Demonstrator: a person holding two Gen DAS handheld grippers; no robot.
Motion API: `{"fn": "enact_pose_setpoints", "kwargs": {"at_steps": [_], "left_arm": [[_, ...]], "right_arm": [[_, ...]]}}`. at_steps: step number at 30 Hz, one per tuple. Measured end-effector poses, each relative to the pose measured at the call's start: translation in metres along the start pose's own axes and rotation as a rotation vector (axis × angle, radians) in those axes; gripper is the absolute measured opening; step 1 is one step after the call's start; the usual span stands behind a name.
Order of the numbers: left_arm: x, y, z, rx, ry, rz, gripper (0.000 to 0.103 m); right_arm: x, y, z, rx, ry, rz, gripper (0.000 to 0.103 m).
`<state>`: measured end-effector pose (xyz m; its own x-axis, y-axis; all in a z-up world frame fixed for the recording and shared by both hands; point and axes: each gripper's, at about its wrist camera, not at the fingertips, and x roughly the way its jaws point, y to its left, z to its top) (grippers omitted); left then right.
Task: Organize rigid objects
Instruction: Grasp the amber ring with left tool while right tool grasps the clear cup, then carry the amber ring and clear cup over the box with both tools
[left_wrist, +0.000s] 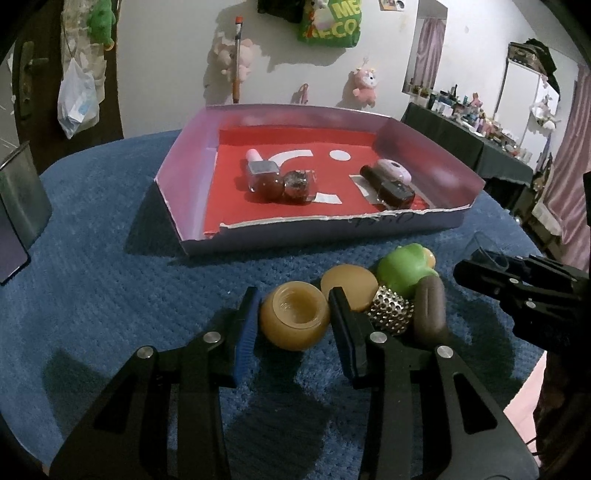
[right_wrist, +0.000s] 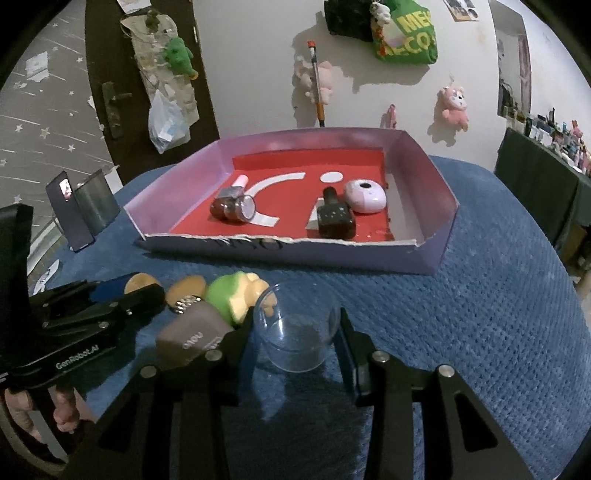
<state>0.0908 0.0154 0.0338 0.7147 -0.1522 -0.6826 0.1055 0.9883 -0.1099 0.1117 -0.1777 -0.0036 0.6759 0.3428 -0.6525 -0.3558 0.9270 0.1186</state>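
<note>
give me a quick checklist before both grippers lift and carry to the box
1. Jar between the fingers of the left hand-held gripper: ok, it sits in the gap.
2. Left grip closed on the jar: cannot tell, pads are near its sides but contact is unclear.
3. Clear cup between the fingers of the right hand-held gripper: ok, upright on the cloth.
4. Right grip closed on the cup: not ok, a gap shows by the right finger.
5. Neighbours clear of the jar: not ok, the tan lid and metal ball crowd the right finger.
6. Free floor in the box: ok, bare red patches between the bottles.
</note>
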Motion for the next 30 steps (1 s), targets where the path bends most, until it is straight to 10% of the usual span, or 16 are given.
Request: {"fn": "enact_pose_setpoints", "kwargs": {"at_steps": [30], "left_arm": [[-0.007,-0.010,0.050,0.072,-0.085,-0.025,0.036]], "right_arm": [[-0.005,0.006,0.036,-0.032,-0.032,0.055,0.041]]}}
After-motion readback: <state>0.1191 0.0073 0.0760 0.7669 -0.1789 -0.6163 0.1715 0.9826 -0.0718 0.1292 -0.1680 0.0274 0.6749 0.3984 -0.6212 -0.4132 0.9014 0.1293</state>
